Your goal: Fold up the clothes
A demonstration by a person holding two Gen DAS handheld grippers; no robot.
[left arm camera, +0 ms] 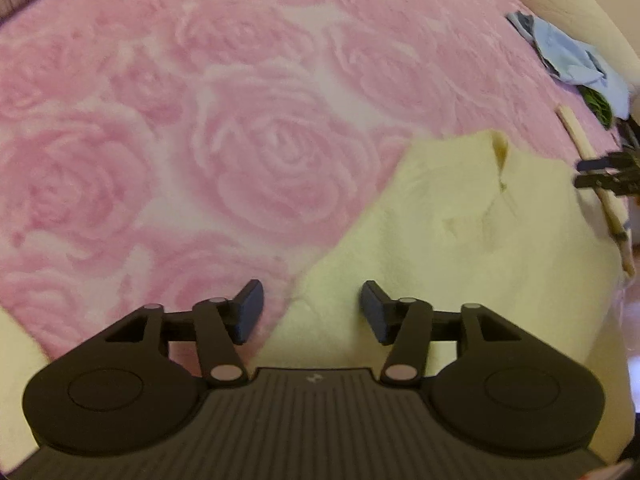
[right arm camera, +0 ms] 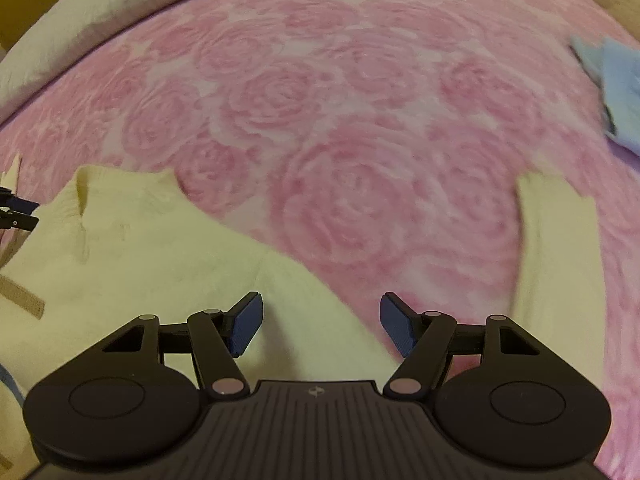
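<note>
A pale cream garment [left arm camera: 460, 240] lies spread on a pink rose-patterned blanket [left arm camera: 200, 140]. In the left wrist view my left gripper [left arm camera: 312, 308] hangs open over the garment's left edge, one finger above the blanket and the other above the cloth, with nothing between them. The right wrist view shows my right gripper [right arm camera: 322, 324] open over the same cream garment [right arm camera: 140, 260] at its right edge, also holding nothing. A cream sleeve [right arm camera: 560, 260] stretches up the right side. Each gripper shows at the margin of the other's view.
A crumpled light blue garment [left arm camera: 568, 56] lies at the far right of the bed, with something green [left arm camera: 598, 100] beside it. A tan strip [right arm camera: 24, 300] lies on the cream cloth at the left. A pale bed border [right arm camera: 80, 8] curves behind the blanket.
</note>
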